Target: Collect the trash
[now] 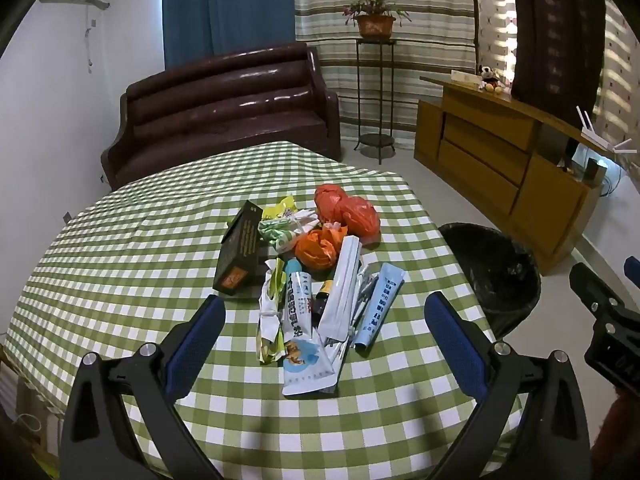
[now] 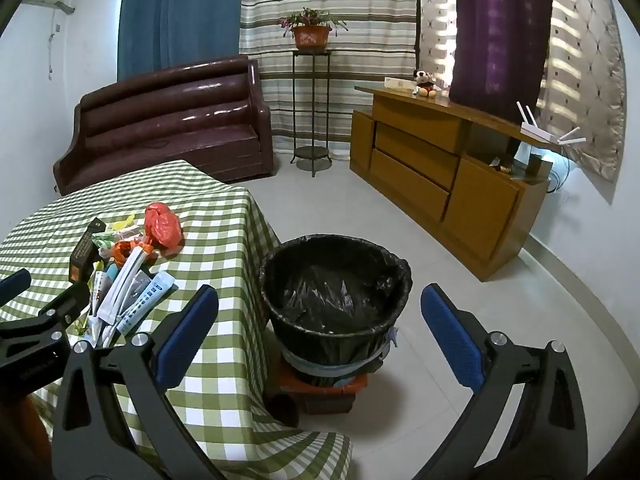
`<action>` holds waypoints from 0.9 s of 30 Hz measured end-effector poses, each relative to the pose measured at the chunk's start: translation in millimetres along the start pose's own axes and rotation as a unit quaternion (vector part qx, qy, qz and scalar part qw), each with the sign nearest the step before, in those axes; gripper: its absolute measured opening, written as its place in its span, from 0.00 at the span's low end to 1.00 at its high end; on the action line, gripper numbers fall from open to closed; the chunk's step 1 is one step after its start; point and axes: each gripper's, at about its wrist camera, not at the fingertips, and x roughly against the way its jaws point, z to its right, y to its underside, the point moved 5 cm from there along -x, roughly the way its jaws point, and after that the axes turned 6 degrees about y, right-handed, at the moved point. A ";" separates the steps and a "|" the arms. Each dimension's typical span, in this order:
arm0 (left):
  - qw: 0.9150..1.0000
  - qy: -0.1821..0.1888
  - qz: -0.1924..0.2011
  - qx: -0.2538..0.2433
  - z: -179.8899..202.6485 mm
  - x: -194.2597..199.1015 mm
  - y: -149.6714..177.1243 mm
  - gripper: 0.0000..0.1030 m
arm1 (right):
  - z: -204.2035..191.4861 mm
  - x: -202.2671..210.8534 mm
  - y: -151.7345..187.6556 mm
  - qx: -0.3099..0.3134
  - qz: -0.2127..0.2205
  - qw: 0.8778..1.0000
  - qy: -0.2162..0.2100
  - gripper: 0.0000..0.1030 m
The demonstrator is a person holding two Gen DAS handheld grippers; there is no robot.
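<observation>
A heap of trash lies on the green checked tablecloth (image 1: 120,264): a dark carton (image 1: 238,252), red and orange plastic bags (image 1: 346,214), white and blue pouches (image 1: 304,344), a blue tube (image 1: 380,304). My left gripper (image 1: 326,316) hovers open just in front of the heap, nothing between its blue pads. In the right wrist view my right gripper (image 2: 320,312) is open and empty, above the black-lined trash bin (image 2: 336,280) that stands on the floor right of the table. The heap (image 2: 124,276) shows at left there, and the left gripper (image 2: 48,312) beside it.
The bin (image 1: 492,268) sits on a red stool (image 2: 320,392) by the table's right edge. A brown sofa (image 1: 224,112) stands behind the table, a plant stand (image 1: 376,92) and a wooden cabinet (image 1: 500,168) to the right. Tiled floor lies beyond.
</observation>
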 end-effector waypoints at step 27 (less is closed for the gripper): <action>1.000 -0.007 0.000 0.002 -6.0 2.2 -1.8 0.95 | 0.0 1.6 -1.1 0.000 0.001 1.000 0.000 0.96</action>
